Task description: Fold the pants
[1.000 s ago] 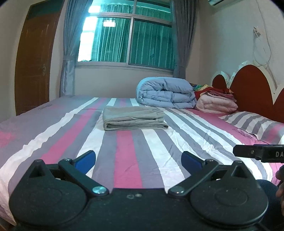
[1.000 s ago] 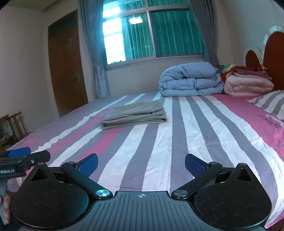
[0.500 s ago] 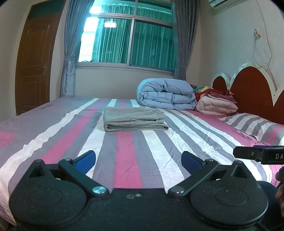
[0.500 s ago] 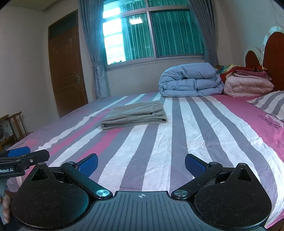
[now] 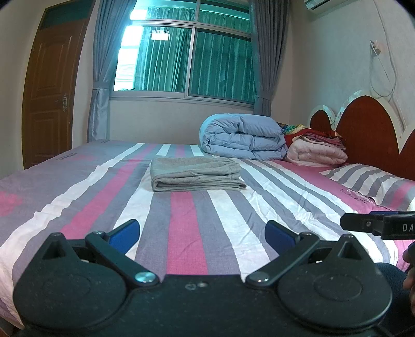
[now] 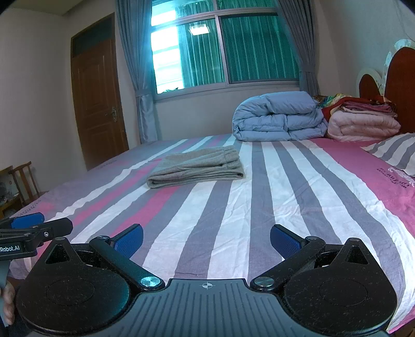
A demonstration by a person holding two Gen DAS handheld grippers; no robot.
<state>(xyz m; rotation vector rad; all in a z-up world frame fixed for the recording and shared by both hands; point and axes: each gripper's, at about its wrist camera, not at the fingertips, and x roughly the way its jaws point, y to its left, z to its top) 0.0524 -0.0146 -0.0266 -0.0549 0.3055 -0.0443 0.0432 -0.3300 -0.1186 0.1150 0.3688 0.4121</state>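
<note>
Left view: right gripper [image 5: 378, 225] cut off by the right edge, only one finger and a label fragment "DA" show, so its jaw state is unreadable from here; a hand [image 5: 409, 269] barely enters at the right edge; air conditioner [image 5: 317, 3] clipped by the top edge; small print on the bedsheet [image 5: 70, 155] too small to read. Right view: left gripper [image 6: 28, 230] cut by the left edge, label truncated to "Robot.AI"; chair [image 6: 22, 178] partly out of frame at left; headboard [image 6: 399, 77] cut off at right; pink bedsheet logo [image 6: 396, 176] illegible.
</note>
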